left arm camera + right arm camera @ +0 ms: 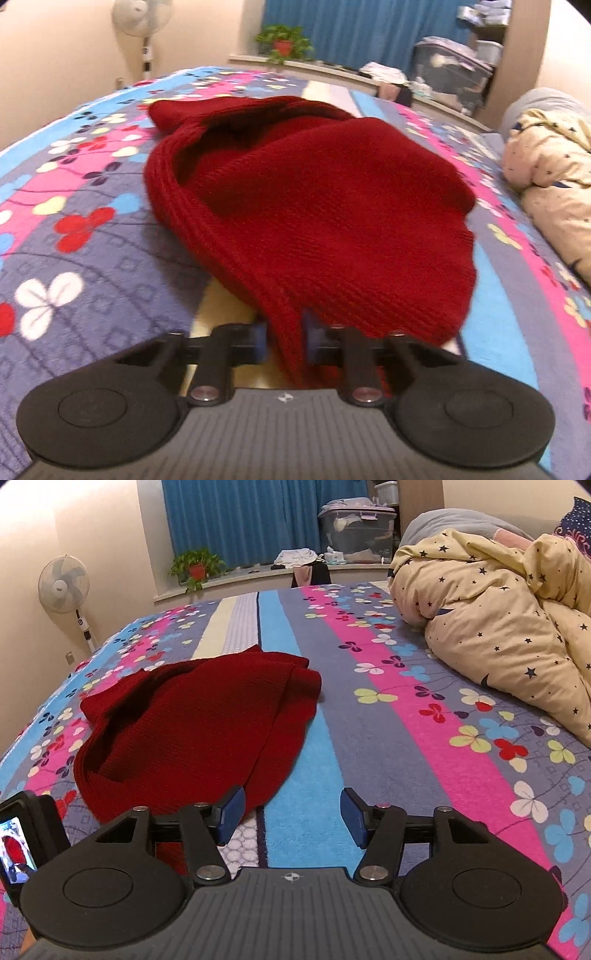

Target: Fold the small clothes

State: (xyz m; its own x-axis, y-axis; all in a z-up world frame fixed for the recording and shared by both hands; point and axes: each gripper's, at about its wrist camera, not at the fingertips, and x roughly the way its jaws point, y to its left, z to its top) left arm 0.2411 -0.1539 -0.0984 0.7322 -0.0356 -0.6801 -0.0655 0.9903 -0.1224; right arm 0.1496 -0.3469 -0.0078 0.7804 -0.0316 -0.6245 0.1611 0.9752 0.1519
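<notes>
The left gripper [284, 343] angles down toward the bed, its blue pads pinching the near ribbed edge of the red knit garment [314, 206]. In the right wrist view its camera body shows at the near left edge, beside the same garment [192, 731]. Just to the right, the right gripper [291, 818] tilts down over the bedspread [424, 738] with its jaws spread and nothing between them; its left pad sits just beside the garment's near right edge.

The garment is dark red, ribbed along its border, lying rumpled and partly doubled over itself (a dark hollow opens at its far end). It rests on the left half of the bed, stretching away from the left gripper.

The bedspread is striped in blue, pink and grey with clover-like flowers. A standing fan [64, 585] is at the far left wall, a potted plant [195, 566] on the sill before blue curtains [240, 520], and a star-patterned cream duvet [498, 627] is heaped at the right.
</notes>
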